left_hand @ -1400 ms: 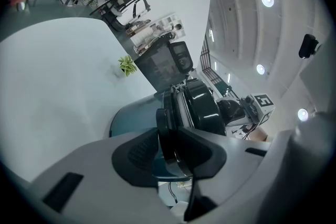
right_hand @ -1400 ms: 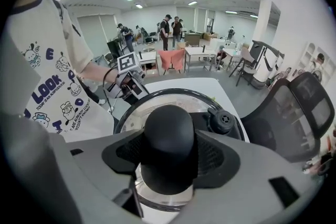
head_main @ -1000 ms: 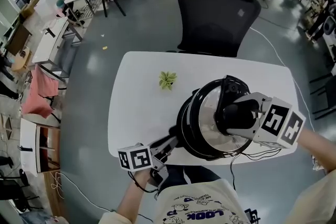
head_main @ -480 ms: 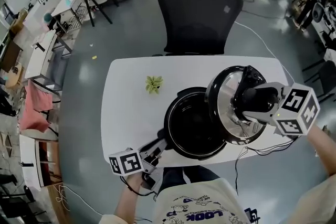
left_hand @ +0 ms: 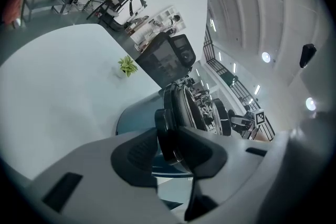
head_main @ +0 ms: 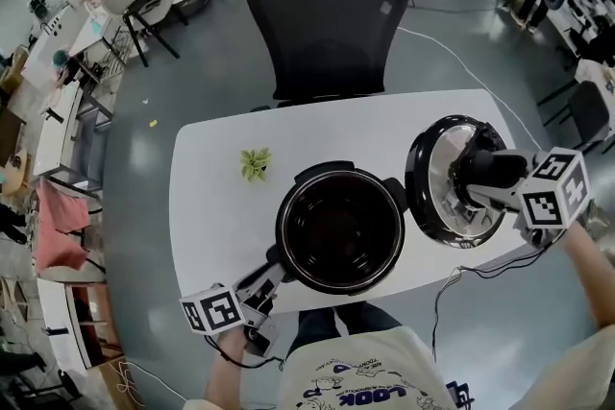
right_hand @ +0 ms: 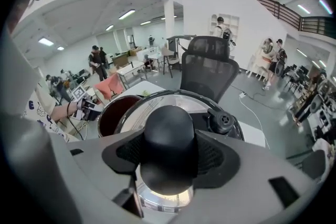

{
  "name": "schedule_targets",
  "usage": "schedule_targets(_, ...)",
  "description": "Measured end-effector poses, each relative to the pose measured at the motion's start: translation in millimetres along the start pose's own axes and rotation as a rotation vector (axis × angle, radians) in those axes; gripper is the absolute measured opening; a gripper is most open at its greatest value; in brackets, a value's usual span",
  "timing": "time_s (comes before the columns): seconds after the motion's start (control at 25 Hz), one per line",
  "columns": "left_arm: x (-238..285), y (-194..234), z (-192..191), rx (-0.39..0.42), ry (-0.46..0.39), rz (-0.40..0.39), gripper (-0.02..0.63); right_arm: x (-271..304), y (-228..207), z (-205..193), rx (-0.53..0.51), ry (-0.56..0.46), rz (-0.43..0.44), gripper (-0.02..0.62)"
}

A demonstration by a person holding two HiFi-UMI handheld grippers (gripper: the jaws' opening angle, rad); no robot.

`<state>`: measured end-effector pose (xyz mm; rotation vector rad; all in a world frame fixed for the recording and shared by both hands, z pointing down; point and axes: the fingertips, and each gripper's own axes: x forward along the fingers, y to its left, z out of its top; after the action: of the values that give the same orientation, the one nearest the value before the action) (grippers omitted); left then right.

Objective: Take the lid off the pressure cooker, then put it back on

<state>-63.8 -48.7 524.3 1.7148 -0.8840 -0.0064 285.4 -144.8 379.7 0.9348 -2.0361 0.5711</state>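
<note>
Pressure cooker lid (head_main: 444, 192) | moving off pot (head_main: 338, 228) to frame right, removal done | right gripper (head_main: 483, 170) clamping knob (right_hand: 169, 136) | left gripper (head_main: 273, 270) gripping pot handle (left_hand: 167, 136).

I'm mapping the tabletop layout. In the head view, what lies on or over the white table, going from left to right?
plant → pot → lid

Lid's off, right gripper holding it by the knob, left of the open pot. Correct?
Not left: the head view shows the lid, held by its knob in the right gripper, to the right of the open pot.
</note>
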Motion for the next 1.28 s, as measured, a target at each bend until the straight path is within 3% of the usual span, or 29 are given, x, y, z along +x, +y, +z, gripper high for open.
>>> schedule_targets(0.44,2.7,-6.2,1.2,0.030,0.027,0.052,0.137,14.8,-49.2,-69.7,0.183,0.042,-0.086,0.295)
schedule_targets(0.88,1.8,-9.4,-1.1,0.043,0.016,0.135,0.140,80.9,-52.2,-119.4,0.272,0.087,-0.100,0.295)
schedule_targets(1.28,-3.3,-10.4,-0.2,0.040,0.000,0.160,0.140,130.0,-45.0,-143.5,0.313,0.114,-0.125,0.295)
